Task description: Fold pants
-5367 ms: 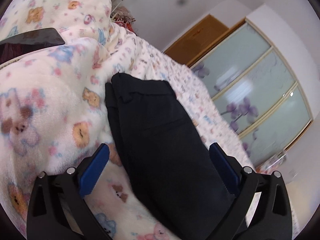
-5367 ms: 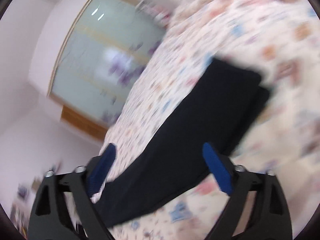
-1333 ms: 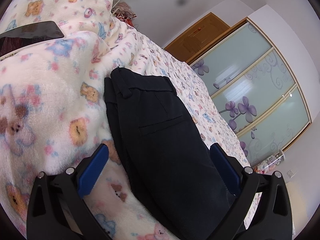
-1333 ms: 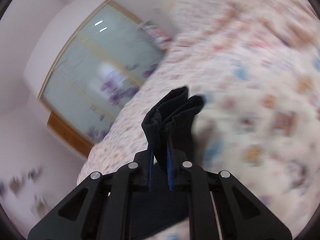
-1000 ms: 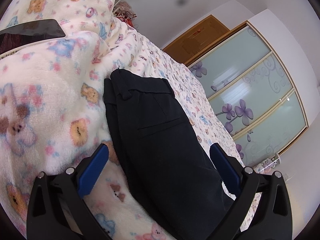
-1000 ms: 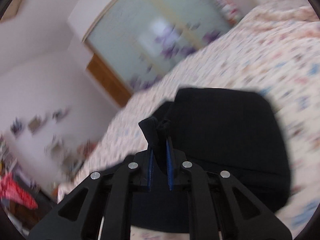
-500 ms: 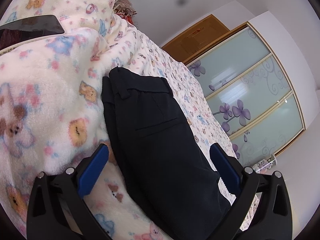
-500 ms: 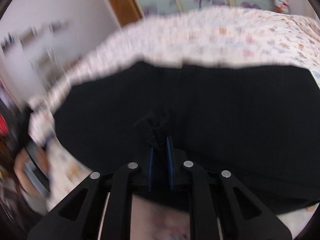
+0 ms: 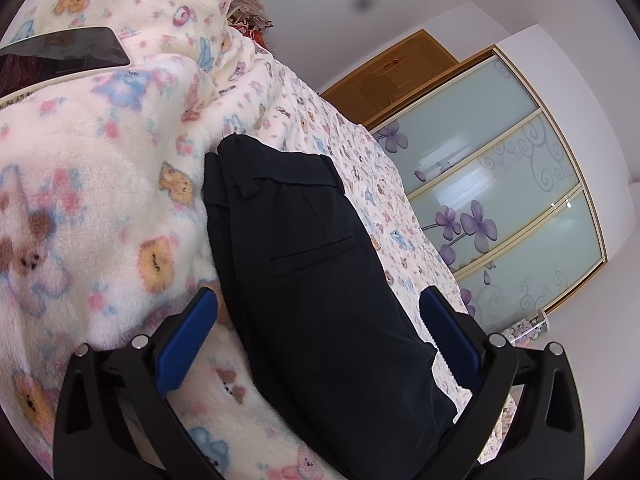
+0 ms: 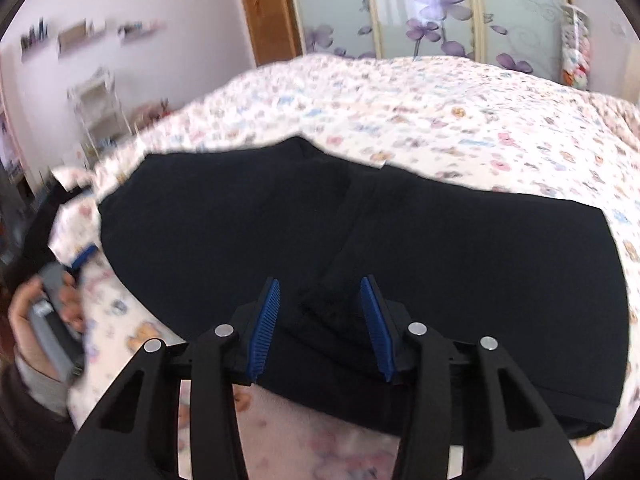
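Bear-print bedspread (image 10: 480,128) under black pants (image 10: 440,248); fleece blanket (image 9: 80,200) alongside.

Fleece blanket (image 9: 92,184) with teddy bears, bunched on floral bedsheet (image 10: 460,120). Dark tablet (image 9: 60,56) lying on top. Behind: wooden door (image 9: 388,76), glass wardrobe (image 9: 516,200) with purple flowers.

We lose the pants (image 9: 320,280) behind the left fingers (image 9: 188,336); right-view shelves (image 10: 80,36) blur out.
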The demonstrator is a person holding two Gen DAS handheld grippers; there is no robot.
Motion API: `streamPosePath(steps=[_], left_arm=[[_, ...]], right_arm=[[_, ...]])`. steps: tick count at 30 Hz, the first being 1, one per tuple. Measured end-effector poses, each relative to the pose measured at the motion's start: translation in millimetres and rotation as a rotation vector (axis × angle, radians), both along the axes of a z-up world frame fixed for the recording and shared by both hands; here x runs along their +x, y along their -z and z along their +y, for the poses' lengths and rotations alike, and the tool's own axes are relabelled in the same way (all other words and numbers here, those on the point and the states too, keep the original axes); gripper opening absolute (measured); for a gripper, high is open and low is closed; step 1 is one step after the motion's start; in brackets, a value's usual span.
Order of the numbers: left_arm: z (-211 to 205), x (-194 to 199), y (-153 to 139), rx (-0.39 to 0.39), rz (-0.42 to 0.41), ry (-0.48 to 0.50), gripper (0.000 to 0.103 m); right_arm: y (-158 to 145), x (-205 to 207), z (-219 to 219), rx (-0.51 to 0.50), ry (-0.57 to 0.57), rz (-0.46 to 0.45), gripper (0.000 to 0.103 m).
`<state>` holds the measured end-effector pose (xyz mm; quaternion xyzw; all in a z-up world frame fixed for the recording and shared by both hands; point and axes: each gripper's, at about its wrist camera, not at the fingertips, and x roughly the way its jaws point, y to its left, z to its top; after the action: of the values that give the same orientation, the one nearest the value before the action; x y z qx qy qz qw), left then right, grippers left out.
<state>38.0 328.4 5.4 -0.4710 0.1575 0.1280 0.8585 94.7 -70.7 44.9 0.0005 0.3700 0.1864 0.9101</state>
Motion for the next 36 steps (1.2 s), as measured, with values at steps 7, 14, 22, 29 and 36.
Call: streamPosePath(steps=[7, 14, 22, 29, 36], left_arm=[[0.4, 0.3, 0.3, -0.006, -0.003, 0.002, 0.101], [1.7, -0.9, 0.8, -0.016, -0.012, 0.001, 0.101], [1.5, -2.5, 0.3, -0.019, -0.016, 0.005, 0.101], [11.8, -11.9, -1.8, -0.093, -0.092, 0.019, 0.101], [26.8, -10.7, -1.3, -0.194, -0.134, 0.145, 0.101]], right_arm=[[13.7, 12.1, -24.9, 0.132, 0.13, 0.046, 0.012], [-35.5, 0.1, -17.7, 0.356, 0.052, -0.063, 0.012], [29.8, 13.7, 33.1, 0.077, 0.002, 0.093, 0.013], [20.7, 8.1, 48.3, 0.053, -0.072, 0.093, 0.08], [27.0, 8.2, 51.5, 0.063, -0.094, 0.121, 0.089]])
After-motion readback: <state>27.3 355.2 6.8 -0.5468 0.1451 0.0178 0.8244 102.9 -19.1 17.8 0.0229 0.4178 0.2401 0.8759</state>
